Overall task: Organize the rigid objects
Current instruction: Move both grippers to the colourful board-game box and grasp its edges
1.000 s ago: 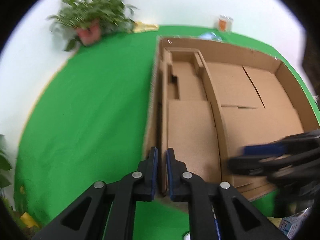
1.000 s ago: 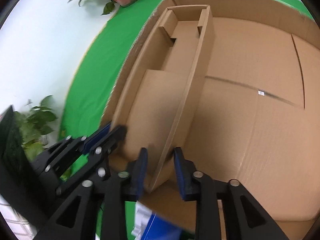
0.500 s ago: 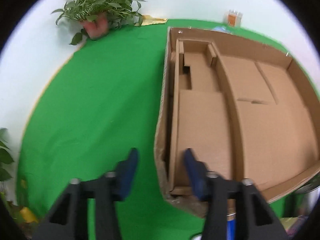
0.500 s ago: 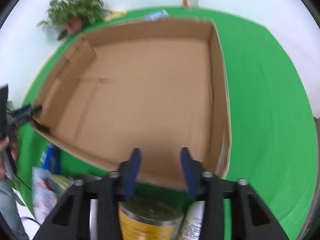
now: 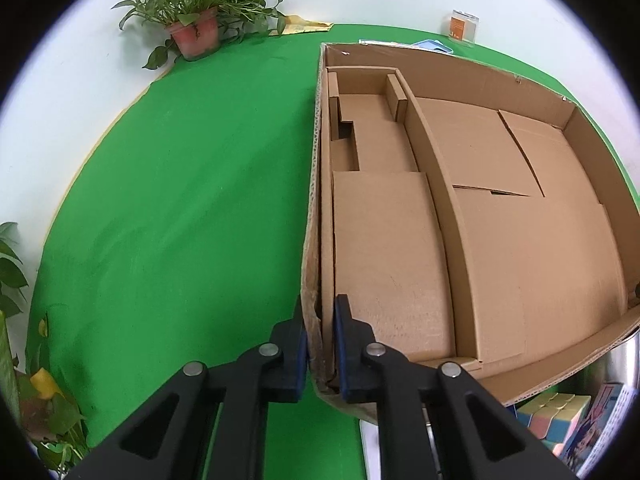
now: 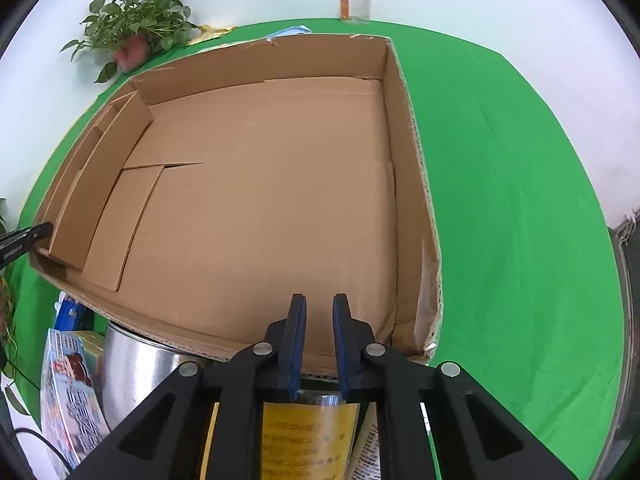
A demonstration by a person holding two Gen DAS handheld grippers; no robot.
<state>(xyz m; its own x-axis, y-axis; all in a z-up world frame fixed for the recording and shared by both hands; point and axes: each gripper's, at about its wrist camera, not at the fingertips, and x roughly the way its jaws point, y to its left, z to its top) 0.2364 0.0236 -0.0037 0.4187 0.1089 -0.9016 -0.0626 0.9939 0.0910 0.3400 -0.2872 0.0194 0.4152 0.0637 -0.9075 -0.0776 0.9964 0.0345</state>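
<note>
Far left on the green tabletop (image 5: 168, 208), a potted plant (image 5: 196, 28) against the wall, well clear of the action. Next, the left gripper (image 5: 320, 344), blue pads pinched tight on the near-left wall of the cardboard box (image 5: 440, 65), one pad outside, one inside, only the corrugated edge between them. Inside the box, a narrow divided section along the left wall, then a tall cardboard divider (image 5: 444, 200) and the wide main bay. Over to the right gripper (image 6: 319, 340): hovering above the near wall, jaws narrowly parted, nothing between the pads, touching nothing. Beneath it a yellow-labelled can (image 6: 304, 436), a steel pot (image 6: 136, 372) tucked under the box's front edge, a printed packet (image 6: 68, 396) beside it. Near the left view's right edge, a pastel puzzle cube (image 5: 552, 416) beside the box. By the back wall, a glass jar (image 6: 355, 7).
</note>
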